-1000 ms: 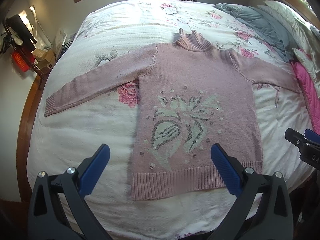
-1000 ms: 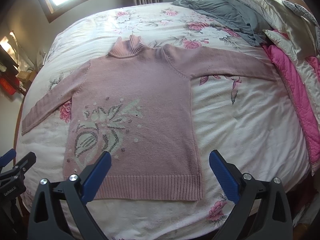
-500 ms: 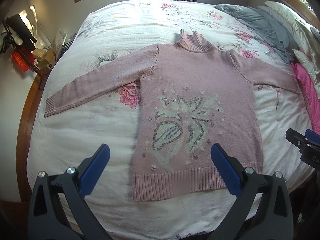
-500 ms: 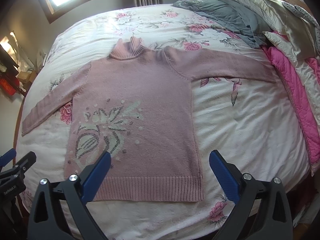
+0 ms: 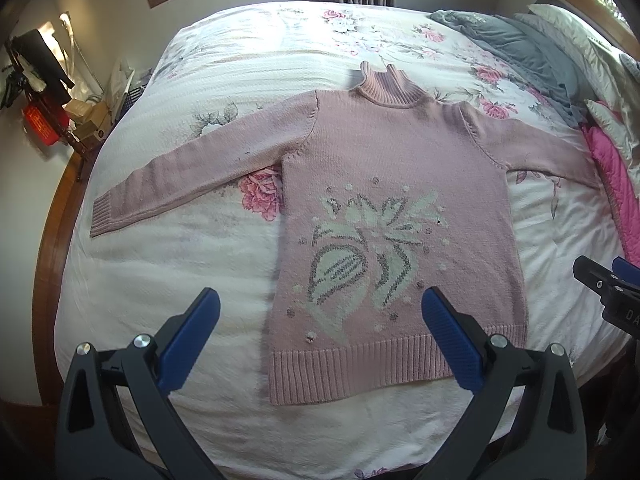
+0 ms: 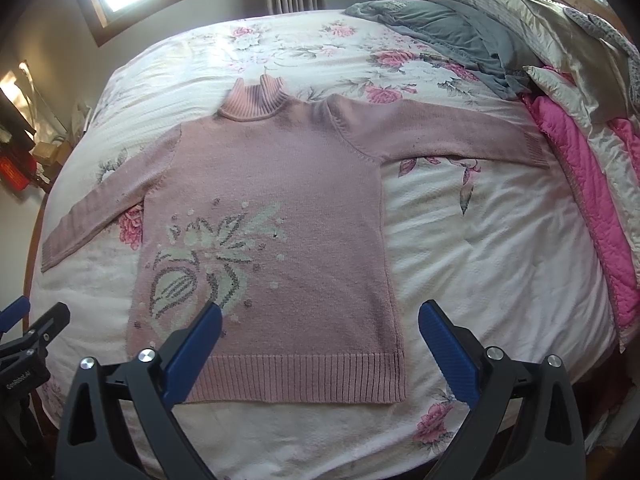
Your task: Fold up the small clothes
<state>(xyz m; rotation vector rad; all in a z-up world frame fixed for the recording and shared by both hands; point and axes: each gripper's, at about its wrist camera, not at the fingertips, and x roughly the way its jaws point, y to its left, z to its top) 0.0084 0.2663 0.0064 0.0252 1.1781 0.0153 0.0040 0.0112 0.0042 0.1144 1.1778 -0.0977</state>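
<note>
I see the bed (image 5: 168, 280) first: a white cover with pink roses and grey-green leaves fills most of both views. On it the pink sweater (image 5: 400, 168) lies flat and face up, spread near the middle of the bed, collar toward the far wall and hem toward my grippers. Both sleeves are stretched out sideways; the one on the left of the view ends in a ribbed cuff near the bed's edge, the other reaches toward the pink quilt (image 6: 592, 200). The knit is plain, with a ribbed turtleneck folded over, a ribbed hem band, and a cream and grey leaf-and-bulb pattern with scattered dots on the lower front. A small dark speck sits in the pattern.

A grey blanket (image 6: 452, 36) and pale pillows (image 6: 540, 16) are heaped at the far right corner, well apart from the sweater.

My left gripper (image 5: 320, 320) hovers above the hem's left corner, jaws wide apart and holding nothing. My right gripper (image 6: 320, 332) hovers above the hem's right part, jaws likewise spread and empty.

Writing: the right gripper's body shows white letters reading "DA" at the left view's edge, cut off. The left gripper's body carries small lettering, too blurred to read with confidence.
</note>
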